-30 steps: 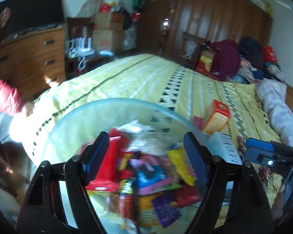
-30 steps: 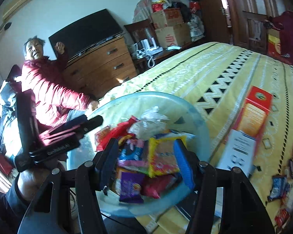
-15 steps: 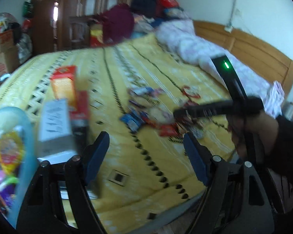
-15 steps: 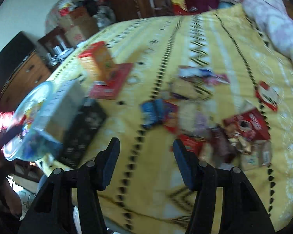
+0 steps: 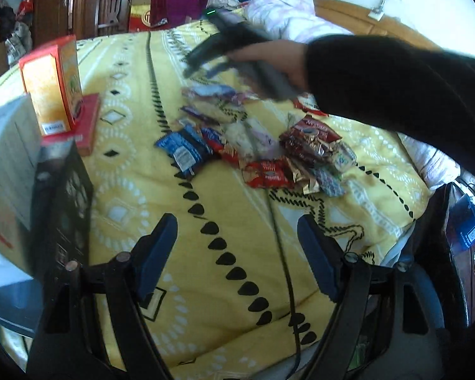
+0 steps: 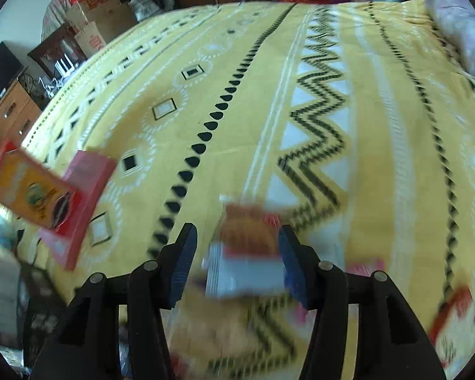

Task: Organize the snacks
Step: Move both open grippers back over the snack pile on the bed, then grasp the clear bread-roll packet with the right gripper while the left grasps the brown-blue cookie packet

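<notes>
A heap of small snack packets (image 5: 256,148) lies on the yellow patterned bedspread (image 5: 224,221). My left gripper (image 5: 237,253) hangs open over bare bedspread in front of the heap, with nothing between its fingers. In the left wrist view, a hand in a black sleeve (image 5: 380,76) holds my right gripper (image 5: 202,63) over the far side of the heap, blurred. In the right wrist view, my right gripper (image 6: 237,266) points steeply down, jaws apart. A blurred white and orange packet (image 6: 247,250) lies under the gap between its fingers.
An orange box (image 5: 50,88) stands on a flat red box (image 5: 85,123) at the left, also seen as the orange box (image 6: 28,190) in the right wrist view. Beside them are a white box (image 5: 6,148) and a black box (image 5: 60,209). Pillows and clothes lie at the bed's far end.
Both grippers swung away from the glass bowl of snacks to the bed. The right gripper then dropped over the far part of the packet heap; the left one came lower and closer.
</notes>
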The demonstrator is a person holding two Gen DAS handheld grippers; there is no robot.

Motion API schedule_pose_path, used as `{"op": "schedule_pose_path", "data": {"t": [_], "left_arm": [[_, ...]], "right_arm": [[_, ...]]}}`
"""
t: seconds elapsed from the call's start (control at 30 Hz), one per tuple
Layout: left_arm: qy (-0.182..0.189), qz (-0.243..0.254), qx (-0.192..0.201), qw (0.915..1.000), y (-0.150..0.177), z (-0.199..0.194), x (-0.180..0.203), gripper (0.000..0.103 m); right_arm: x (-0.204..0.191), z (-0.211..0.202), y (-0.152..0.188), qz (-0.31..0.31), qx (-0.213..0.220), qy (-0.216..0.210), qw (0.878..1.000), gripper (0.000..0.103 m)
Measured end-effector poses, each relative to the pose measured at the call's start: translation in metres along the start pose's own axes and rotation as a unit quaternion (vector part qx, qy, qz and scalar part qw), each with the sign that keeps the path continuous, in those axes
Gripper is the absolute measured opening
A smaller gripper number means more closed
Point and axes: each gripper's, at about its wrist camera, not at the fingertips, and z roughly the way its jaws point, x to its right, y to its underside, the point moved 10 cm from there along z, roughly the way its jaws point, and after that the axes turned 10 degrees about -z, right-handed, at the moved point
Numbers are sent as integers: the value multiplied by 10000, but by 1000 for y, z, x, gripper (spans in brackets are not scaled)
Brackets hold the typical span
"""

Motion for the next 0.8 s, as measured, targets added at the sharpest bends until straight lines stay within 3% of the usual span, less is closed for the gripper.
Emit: {"op": "schedule_pose_path", "data": {"t": [0.13, 0.17, 0.27, 0.37, 0.57, 0.63, 0.8], "left_arm": [[-12, -36, -178, 9998, 12, 11, -6, 79], [-30, -53, -219, 9997, 14, 11, -8, 79], [-13, -152, -293, 9995, 18, 8, -12, 79], [37, -151, -287, 9995, 19, -5, -7, 79], [105, -124, -245, 9996, 26, -27, 5, 79], [143, -190, -273, 9993, 30, -31, 6, 79], [83, -408, -338, 9986, 37, -29, 5, 79]], "right_arm": [[-5, 60, 12, -198, -542, 104, 9983, 64], [-12, 59, 13, -341, -474, 149, 9982, 66], [-58, 41, 47, -780, -632, -358, 9943, 68], [-99, 15, 94, -1250, -822, -569, 9871, 73], [-150, -52, 167, -1260, -921, -1143, 9811, 73], [-157, -83, 180, -1128, -750, -1360, 9814, 73], [-153, -159, 210, -756, -156, -1422, 9868, 73]]}}
